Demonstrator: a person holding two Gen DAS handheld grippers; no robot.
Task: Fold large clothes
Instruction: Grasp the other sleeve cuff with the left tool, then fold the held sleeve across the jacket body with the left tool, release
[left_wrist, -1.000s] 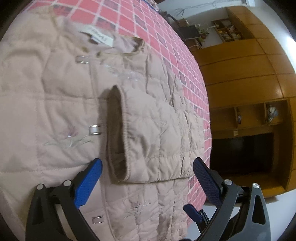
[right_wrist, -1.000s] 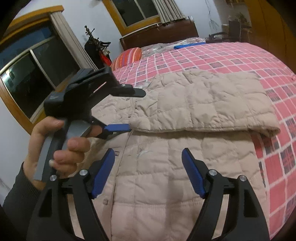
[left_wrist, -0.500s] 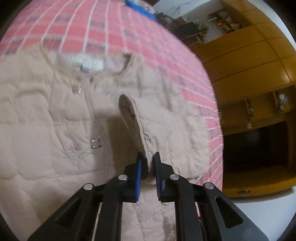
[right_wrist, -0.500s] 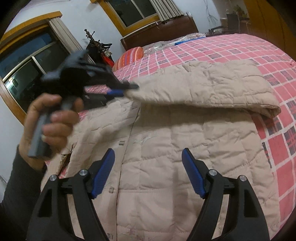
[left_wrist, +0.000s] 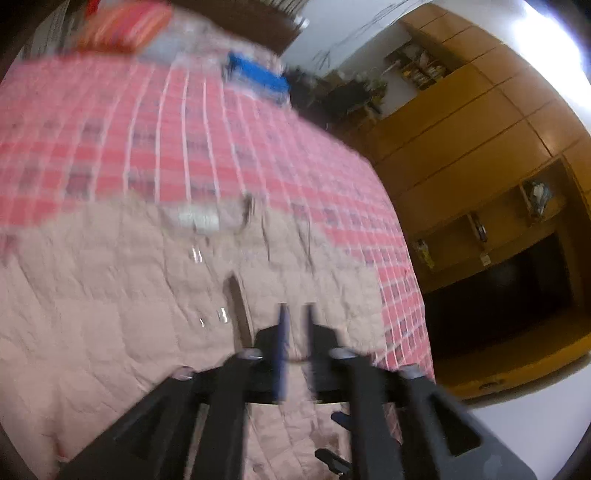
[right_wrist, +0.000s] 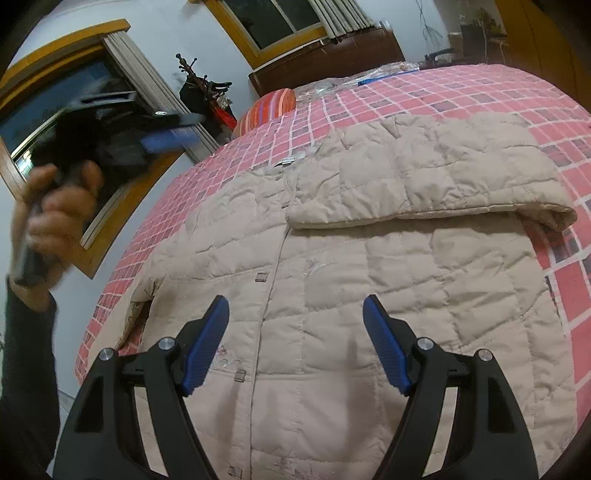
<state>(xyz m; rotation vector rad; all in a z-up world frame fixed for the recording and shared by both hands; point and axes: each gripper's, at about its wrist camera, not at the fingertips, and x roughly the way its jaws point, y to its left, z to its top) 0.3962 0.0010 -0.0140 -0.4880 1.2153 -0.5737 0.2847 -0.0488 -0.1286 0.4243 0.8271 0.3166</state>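
Note:
A beige quilted jacket (right_wrist: 369, 295) lies front-up on the pink checked bed cover (right_wrist: 443, 96). One sleeve (right_wrist: 424, 184) is folded across its chest, the cuff near the snap placket. My right gripper (right_wrist: 295, 306) hovers open over the jacket's lower front, nothing between its fingers. A hand (right_wrist: 62, 206) holds my left gripper (right_wrist: 173, 133) raised at the far left, off the cloth. In the blurred left wrist view the left gripper (left_wrist: 295, 317) looks shut and empty above the jacket (left_wrist: 110, 295), with the neck label (left_wrist: 197, 219) beyond.
A striped pillow (right_wrist: 269, 107) and a blue object (left_wrist: 255, 77) lie at the head of the bed. Wooden cabinets (left_wrist: 480, 147) stand past the right bed edge. A window (right_wrist: 74, 110) and a coat stand (right_wrist: 199, 88) are at the left.
My left gripper closed on the sleeve cuff, then let it go and rose up and to the left. The sleeve now lies flat across the chest. The right gripper moved a little toward the collar.

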